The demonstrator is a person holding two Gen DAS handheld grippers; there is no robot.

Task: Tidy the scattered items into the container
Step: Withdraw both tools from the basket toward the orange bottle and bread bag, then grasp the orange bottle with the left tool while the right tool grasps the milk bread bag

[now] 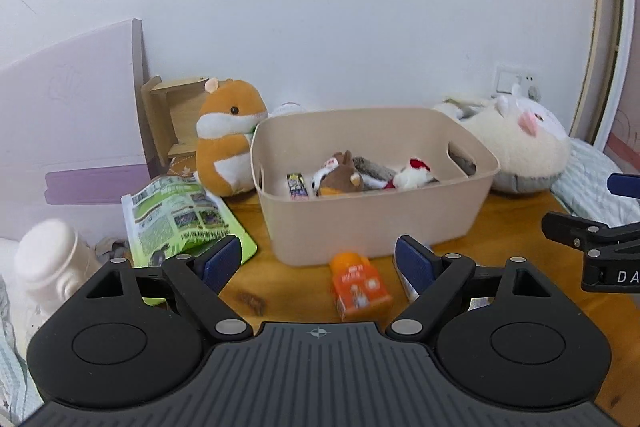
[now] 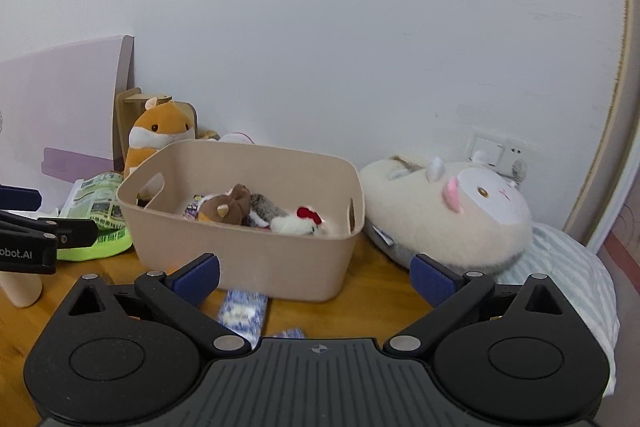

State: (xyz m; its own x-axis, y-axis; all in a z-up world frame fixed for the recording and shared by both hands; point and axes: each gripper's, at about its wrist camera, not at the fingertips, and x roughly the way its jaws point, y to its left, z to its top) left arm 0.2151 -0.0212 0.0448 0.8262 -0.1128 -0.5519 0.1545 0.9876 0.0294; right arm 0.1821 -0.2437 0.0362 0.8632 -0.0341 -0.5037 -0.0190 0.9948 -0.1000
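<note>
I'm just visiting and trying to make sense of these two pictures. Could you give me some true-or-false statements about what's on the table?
1. The beige bin already holds small plush toys. True.
2. The left claw grips the orange packet. False: it is open, and the packet lies on the table between its fingers.
3. The orange hamster plush sits inside the bin. False: it stands outside, beside it.
4. The right claw is open. True.
5. A blue-and-white packet lies in front of the bin. True.
</note>
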